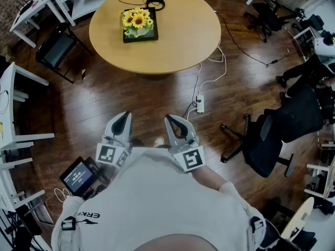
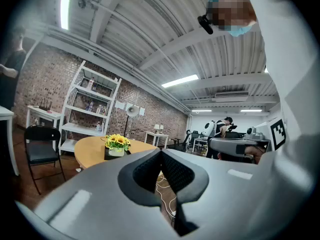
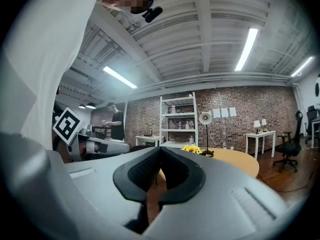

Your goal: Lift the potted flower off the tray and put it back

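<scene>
A pot of yellow sunflowers (image 1: 137, 21) stands on a dark square tray (image 1: 140, 34) on the round wooden table (image 1: 172, 35), far ahead of me. In the left gripper view the flowers (image 2: 117, 143) show small at mid-left; in the right gripper view the flowers (image 3: 192, 148) peek just above the jaws. My left gripper (image 1: 123, 117) and right gripper (image 1: 172, 120) are held side by side close to my chest over the floor, both level, both shut with nothing between their jaws.
A black chair (image 1: 55, 46) stands left of the table, white desks (image 1: 21, 140) along the left. Cables and a power strip (image 1: 200, 104) lie on the wooden floor between me and the table. A black office chair (image 1: 272, 140) is at my right. Another person (image 3: 116, 121) stands in the background.
</scene>
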`<move>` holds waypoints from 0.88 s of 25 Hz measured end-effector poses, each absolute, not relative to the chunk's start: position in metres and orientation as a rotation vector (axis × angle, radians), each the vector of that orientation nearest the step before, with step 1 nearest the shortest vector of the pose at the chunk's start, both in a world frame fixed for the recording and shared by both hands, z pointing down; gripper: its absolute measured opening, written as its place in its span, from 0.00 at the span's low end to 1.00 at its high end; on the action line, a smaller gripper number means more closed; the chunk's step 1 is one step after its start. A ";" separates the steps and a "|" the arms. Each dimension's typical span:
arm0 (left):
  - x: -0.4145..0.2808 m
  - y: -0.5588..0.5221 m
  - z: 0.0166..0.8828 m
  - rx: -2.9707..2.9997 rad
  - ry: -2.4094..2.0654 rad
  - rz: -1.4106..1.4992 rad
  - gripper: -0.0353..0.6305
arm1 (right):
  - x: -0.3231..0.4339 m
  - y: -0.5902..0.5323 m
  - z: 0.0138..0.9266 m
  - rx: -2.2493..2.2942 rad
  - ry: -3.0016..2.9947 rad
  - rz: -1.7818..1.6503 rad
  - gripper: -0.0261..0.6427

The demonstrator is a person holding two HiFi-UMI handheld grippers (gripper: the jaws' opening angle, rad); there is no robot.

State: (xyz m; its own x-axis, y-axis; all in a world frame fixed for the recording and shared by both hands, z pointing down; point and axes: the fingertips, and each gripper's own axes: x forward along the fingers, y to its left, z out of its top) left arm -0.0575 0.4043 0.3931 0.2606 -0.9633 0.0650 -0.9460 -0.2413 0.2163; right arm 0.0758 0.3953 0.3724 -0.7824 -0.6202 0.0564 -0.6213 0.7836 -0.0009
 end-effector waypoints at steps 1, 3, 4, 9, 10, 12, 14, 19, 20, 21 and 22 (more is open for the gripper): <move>-0.058 0.400 0.392 2.313 -1.796 -0.124 0.05 | 0.075 0.390 0.371 1.011 -2.924 0.018 0.06; -0.059 0.391 0.391 2.306 -1.810 -0.131 0.05 | 0.075 0.380 0.369 1.003 -2.939 0.003 0.06; -0.060 0.387 0.391 2.304 -1.815 -0.133 0.05 | 0.074 0.376 0.368 1.000 -2.944 0.000 0.06; -0.072 0.349 0.390 2.305 -1.845 -0.148 0.05 | 0.065 0.337 0.368 1.000 -2.941 -0.008 0.06; -0.077 0.338 0.390 2.306 -1.847 -0.149 0.05 | 0.061 0.326 0.368 1.005 -2.941 -0.014 0.06; -0.086 0.314 0.393 2.315 -1.846 -0.147 0.05 | 0.053 0.301 0.368 1.016 -2.941 -0.030 0.06; -0.099 0.285 0.397 2.323 -1.841 -0.149 0.05 | 0.043 0.274 0.370 1.030 -2.932 -0.041 0.06; -0.140 0.199 0.396 2.356 -1.823 -0.162 0.05 | 0.005 0.200 0.370 1.073 -2.898 -0.063 0.06; -0.150 0.182 0.394 2.362 -1.819 -0.165 0.05 | -0.004 0.185 0.369 1.082 -2.889 -0.068 0.06; -0.160 0.165 0.392 2.368 -1.814 -0.168 0.05 | -0.013 0.169 0.368 1.093 -2.881 -0.074 0.06; -0.169 0.148 0.390 2.377 -1.806 -0.172 0.05 | -0.022 0.154 0.365 1.106 -2.874 -0.079 0.06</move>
